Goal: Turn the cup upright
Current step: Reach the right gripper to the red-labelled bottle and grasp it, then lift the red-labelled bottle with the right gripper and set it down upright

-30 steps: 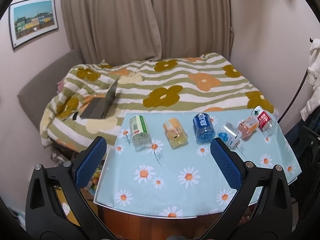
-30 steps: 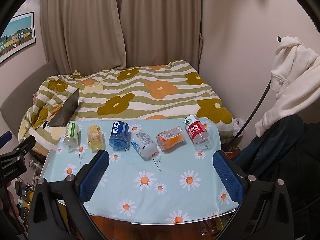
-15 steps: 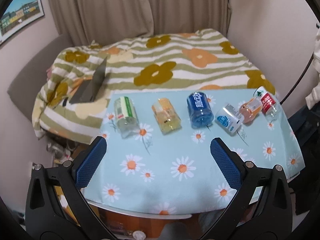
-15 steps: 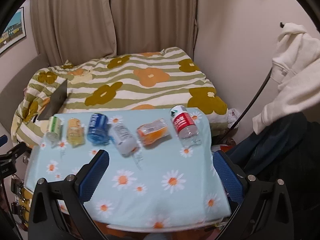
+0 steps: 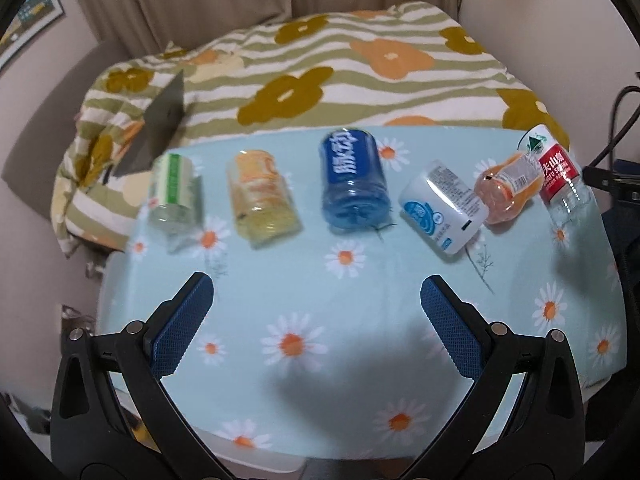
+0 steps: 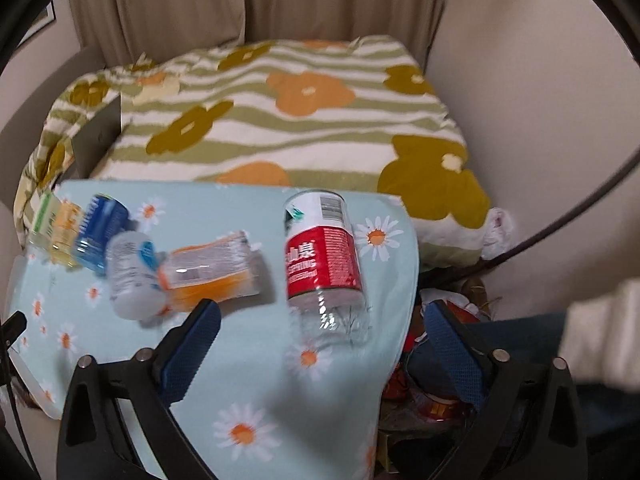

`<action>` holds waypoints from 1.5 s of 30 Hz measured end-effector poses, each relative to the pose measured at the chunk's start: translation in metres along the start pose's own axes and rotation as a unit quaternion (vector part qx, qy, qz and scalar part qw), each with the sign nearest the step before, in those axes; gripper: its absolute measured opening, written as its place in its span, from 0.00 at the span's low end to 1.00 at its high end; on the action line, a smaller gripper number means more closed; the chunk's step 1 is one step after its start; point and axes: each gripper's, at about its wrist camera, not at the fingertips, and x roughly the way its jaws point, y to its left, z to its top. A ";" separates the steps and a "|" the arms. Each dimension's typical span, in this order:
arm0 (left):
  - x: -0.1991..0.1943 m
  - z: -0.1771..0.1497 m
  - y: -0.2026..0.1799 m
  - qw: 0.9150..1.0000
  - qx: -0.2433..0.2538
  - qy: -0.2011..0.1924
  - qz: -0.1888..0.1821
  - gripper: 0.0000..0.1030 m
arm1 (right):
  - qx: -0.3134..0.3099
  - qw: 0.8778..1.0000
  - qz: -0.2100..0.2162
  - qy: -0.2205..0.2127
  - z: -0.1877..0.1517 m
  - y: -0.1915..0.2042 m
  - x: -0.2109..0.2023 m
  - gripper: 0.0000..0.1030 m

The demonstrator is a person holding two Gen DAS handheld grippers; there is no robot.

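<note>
Both grippers hang spread and empty over the daisy-print tablecloth (image 5: 344, 360): the left gripper (image 5: 316, 312) near the middle, the right gripper (image 6: 322, 340) at the table's right end, just short of the red-label cup (image 6: 324, 256). Six bottle-cut cups lie on their sides in a row along the far edge: green-label cup (image 5: 174, 190), yellow cup (image 5: 262, 200), blue cup (image 5: 354, 176), white cup (image 5: 442, 210), orange cup (image 5: 508, 188), then the red one.

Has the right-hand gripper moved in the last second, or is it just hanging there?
Yes. The right gripper has moved forward and to the right: the red-labelled bottle on the table now looks far bigger and sits just ahead of its open fingers.
</note>
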 end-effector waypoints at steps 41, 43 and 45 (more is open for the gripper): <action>-0.013 -0.035 0.042 0.999 0.026 -0.010 -0.023 1.00 | -0.002 0.997 0.064 0.033 -0.033 0.088 -0.036 0.55; -0.015 -0.041 0.049 0.999 0.032 -0.010 -0.028 1.00 | -0.001 0.997 0.068 0.036 -0.043 0.107 -0.038 0.55; -0.015 -0.048 0.058 0.999 0.037 -0.009 -0.038 1.00 | 0.005 0.996 0.075 0.042 -0.052 0.127 -0.036 0.55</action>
